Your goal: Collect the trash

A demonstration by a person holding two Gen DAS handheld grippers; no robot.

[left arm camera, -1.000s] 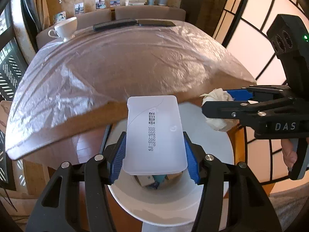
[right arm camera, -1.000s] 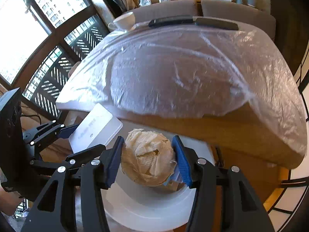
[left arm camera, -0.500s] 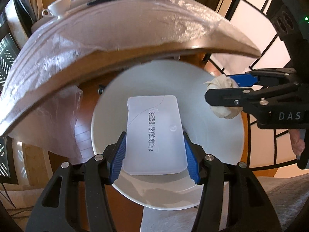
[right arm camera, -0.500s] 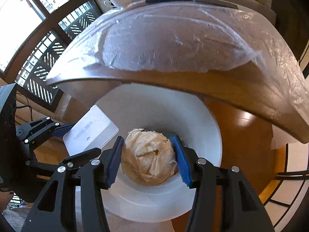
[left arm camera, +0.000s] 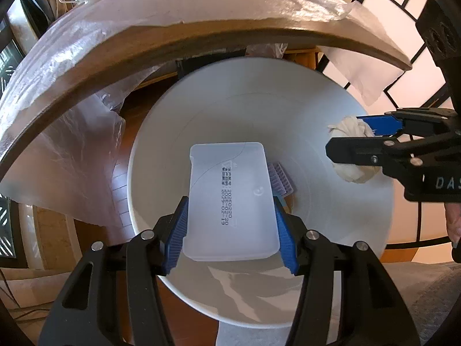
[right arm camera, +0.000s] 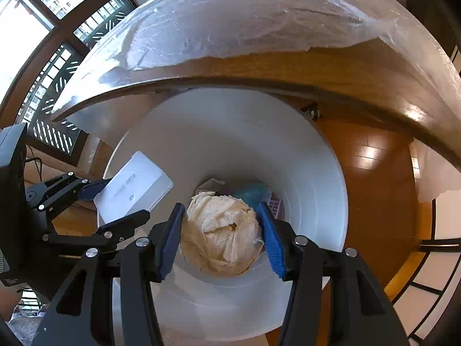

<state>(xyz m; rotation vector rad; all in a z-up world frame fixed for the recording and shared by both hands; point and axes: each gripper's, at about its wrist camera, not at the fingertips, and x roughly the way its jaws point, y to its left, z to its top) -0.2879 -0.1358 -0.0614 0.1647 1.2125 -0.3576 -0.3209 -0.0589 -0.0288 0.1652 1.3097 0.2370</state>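
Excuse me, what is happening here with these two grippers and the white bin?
A person is collecting trash with two hand-held grippers. The left gripper is shut on a flat translucent plastic lid, and the right gripper is shut on a crumpled paper ball. Both hang over the open white bin beside the plastic-covered table. Nothing is released yet; some trash already lies at the bottom.

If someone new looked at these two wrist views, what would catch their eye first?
Most likely the white bin filling the middle of both views, its mouth just below the plastic-covered table edge. Over it, the left gripper clamps a flat translucent plastic lid with printed dates, while the right gripper squeezes a crumpled paper wad. Some trash already lies at the bin's bottom.
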